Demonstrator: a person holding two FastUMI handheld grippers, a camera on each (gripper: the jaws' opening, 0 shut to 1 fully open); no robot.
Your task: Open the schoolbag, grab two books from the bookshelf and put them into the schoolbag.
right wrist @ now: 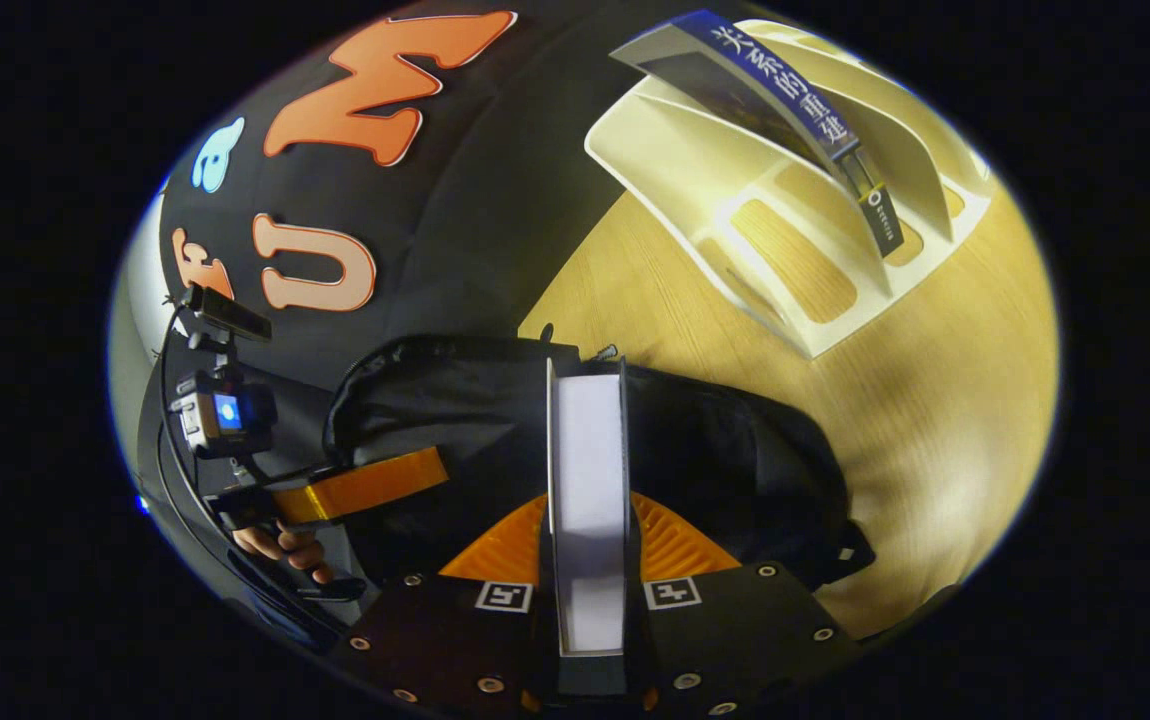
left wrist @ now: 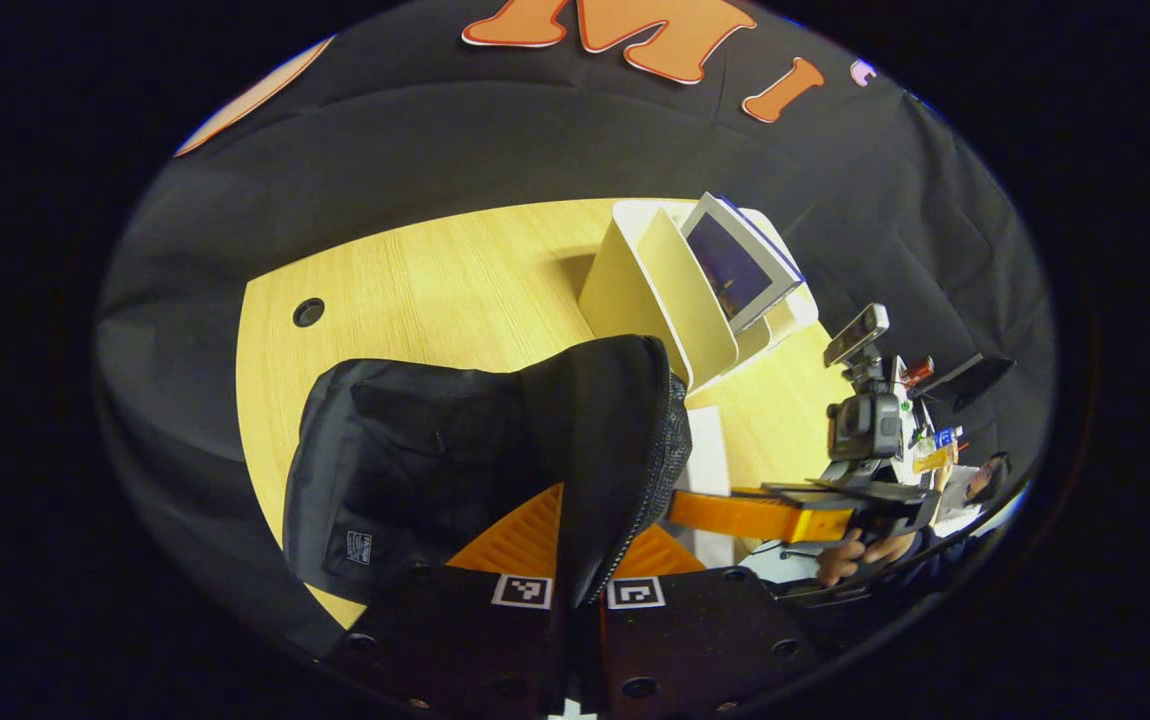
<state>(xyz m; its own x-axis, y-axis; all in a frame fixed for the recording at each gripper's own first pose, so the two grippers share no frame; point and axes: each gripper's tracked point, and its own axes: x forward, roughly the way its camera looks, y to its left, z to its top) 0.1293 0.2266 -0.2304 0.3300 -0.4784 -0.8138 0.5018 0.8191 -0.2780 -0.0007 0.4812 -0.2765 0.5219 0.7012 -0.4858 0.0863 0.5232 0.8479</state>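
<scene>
The black schoolbag [left wrist: 405, 460] lies on the wooden table [left wrist: 415, 280]. My left gripper [left wrist: 580, 540] is shut on the bag's zippered flap [left wrist: 625, 420] and holds it lifted. In the right gripper view my right gripper [right wrist: 587, 530] is shut on a book [right wrist: 590, 460], seen by its white page edge, standing on end at the schoolbag [right wrist: 735, 450] mouth. The left gripper [right wrist: 405, 475] holds the bag's edge at the left. The white bookshelf [right wrist: 735, 180] behind holds a blue-spined book [right wrist: 785, 90] leaning in a slot. From the left gripper view the right gripper [left wrist: 725, 512] reaches in behind the flap.
The bookshelf [left wrist: 635, 290] stands at the table's back right with its book [left wrist: 735, 265]. A round cable hole [left wrist: 308, 312] is in the tabletop at the left. A person's hand [right wrist: 285, 545] grips the left gripper's handle. Bare table [right wrist: 935, 400] lies right of the bag.
</scene>
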